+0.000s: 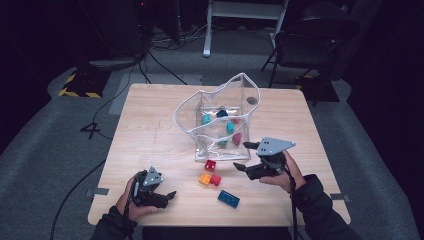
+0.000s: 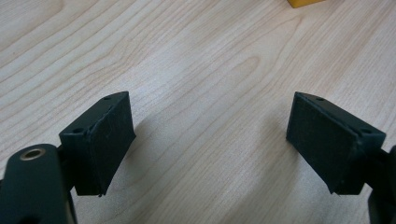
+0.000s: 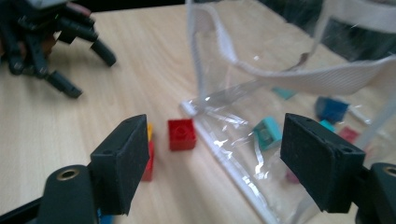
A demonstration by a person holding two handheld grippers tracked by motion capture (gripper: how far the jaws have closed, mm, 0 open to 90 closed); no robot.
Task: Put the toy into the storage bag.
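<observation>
Left claw (image 1: 169,196) rests open and empty near the table's front edge. Red brick (image 1: 210,165) sits by the clear bag's (image 1: 186,107) front wall. Right claw (image 1: 243,156), open and empty, is nearer. The brick lies just to its left, straight ahead of my jaws.

The surface (image 1: 150,130) is pale wood with fine grain. Beside the clear, white-edged bag (image 1: 220,120) lie a red brick (image 1: 210,165), an orange brick (image 1: 204,178) and a blue brick (image 1: 228,198). Teal, dark blue and magenta bricks show inside.

Bag (image 1: 220,125) mid-table (image 1: 150,115) with bricks (image 1: 227,127) inside; four bricks (image 1: 212,177) before it, between left claw (image 1: 167,196) and right claw (image 1: 244,156).
</observation>
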